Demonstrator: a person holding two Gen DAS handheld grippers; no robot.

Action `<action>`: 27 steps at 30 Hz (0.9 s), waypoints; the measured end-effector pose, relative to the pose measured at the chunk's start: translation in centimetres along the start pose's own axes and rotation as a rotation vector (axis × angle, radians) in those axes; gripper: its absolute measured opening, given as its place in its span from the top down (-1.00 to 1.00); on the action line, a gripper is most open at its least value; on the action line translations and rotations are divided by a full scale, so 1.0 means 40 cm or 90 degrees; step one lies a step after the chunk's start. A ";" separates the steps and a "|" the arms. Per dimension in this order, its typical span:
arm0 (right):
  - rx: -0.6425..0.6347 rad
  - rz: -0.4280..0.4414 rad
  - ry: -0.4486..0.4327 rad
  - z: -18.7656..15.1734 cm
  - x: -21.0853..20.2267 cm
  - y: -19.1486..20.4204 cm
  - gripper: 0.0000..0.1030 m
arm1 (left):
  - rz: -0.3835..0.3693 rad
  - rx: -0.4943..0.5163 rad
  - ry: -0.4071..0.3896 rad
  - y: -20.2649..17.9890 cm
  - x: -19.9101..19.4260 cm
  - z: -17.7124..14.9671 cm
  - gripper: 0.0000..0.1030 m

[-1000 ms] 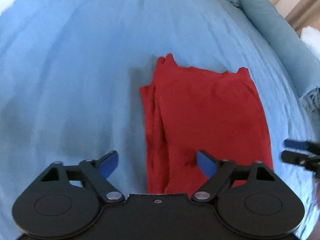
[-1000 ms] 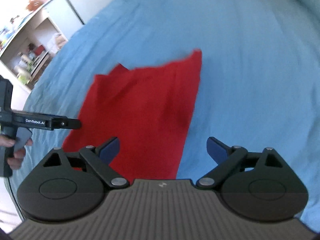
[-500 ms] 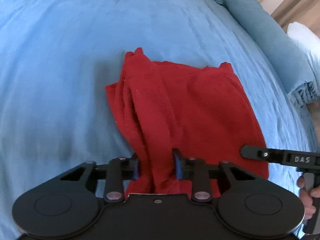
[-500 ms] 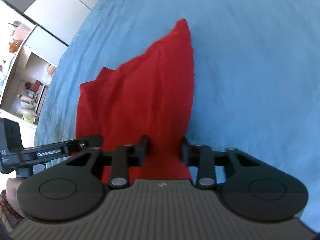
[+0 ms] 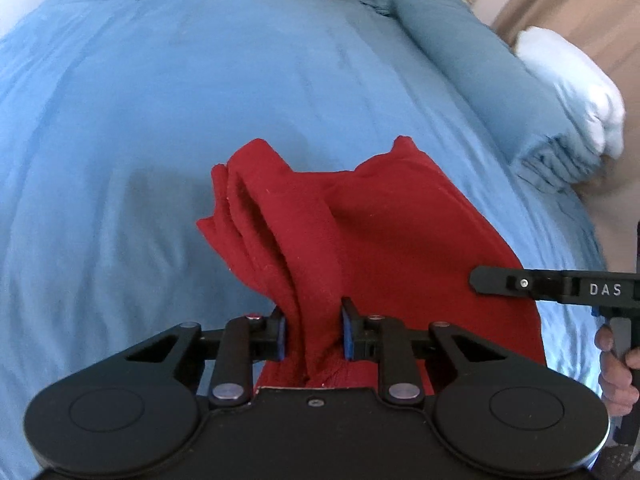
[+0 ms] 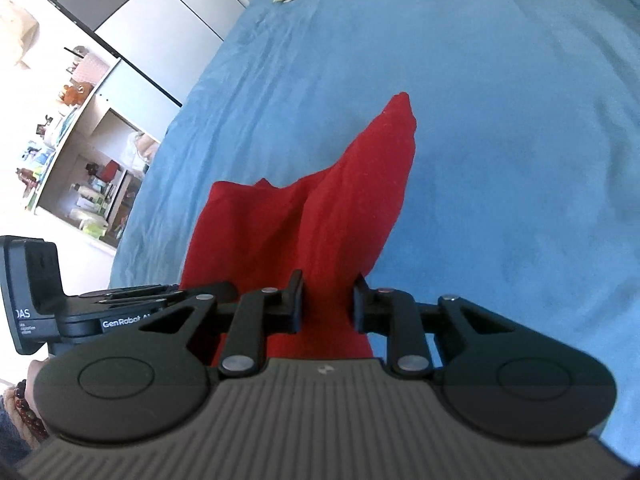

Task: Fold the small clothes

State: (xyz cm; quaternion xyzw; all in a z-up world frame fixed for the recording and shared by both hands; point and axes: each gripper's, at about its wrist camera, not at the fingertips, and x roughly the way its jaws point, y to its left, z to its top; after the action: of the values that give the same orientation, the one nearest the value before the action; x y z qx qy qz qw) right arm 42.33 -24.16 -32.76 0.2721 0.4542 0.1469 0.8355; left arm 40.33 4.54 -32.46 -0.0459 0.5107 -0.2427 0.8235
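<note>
- The red garment [image 5: 384,232], low at frame centre on the blue bedspread [image 5: 200,100], is being clenched by the left gripper [image 5: 313,334] and right gripper [image 6: 327,304].
- A fold is judged under way; next, both held corners are probably needing carrying together towards the far edge.

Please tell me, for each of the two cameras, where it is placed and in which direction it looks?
Left wrist: sits on the left gripper, looks forward across the blue bed toward the pillows; the right gripper and its hand show at right.
Right wrist: sits on the right gripper, looks toward shelves; the left gripper shows at left.
Shared: the red garment, clamped by both.
</note>
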 end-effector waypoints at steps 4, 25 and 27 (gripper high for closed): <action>-0.010 -0.026 0.013 -0.075 -0.106 -0.053 0.26 | -0.007 0.016 0.010 -0.096 0.015 -0.084 0.47; -0.065 -0.134 0.038 -0.269 -0.107 -0.193 -0.30 | 0.147 0.084 0.039 -0.207 0.132 -0.201 -0.21; -0.090 -0.141 0.023 -0.270 -0.130 -0.178 -0.45 | 0.163 0.085 0.037 -0.203 0.118 -0.208 -0.33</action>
State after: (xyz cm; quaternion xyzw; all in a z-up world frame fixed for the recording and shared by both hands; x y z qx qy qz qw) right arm 30.44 -29.02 -38.15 0.1582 0.4854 0.0901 0.8551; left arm 31.96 -3.25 -37.65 0.0818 0.5183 -0.1702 0.8341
